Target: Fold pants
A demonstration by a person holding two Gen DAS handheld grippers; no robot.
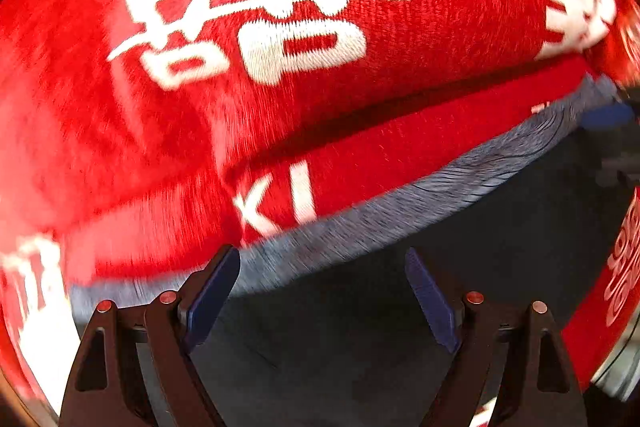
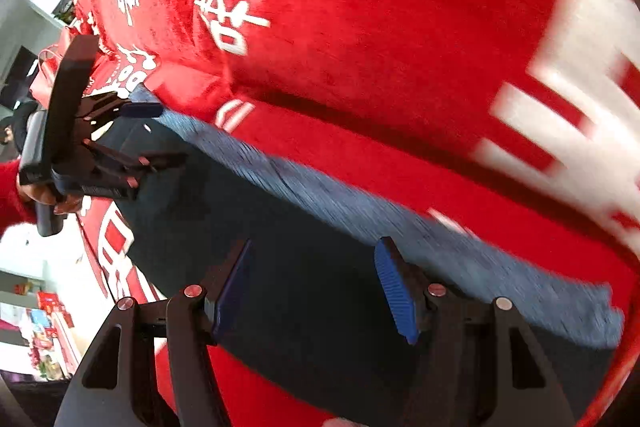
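Both claws stand apart and empty, left claw and right claw, above the dark pants lying on the red blanket, grey waistband toward twelve o'clock; between folds, apparently, next regrasping an edge.

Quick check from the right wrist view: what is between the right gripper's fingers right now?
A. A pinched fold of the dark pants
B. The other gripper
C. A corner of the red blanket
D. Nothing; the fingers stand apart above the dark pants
D: the right gripper shows a clear gap between its blue pads, with the dark pants lying flat beneath and no cloth pinched.
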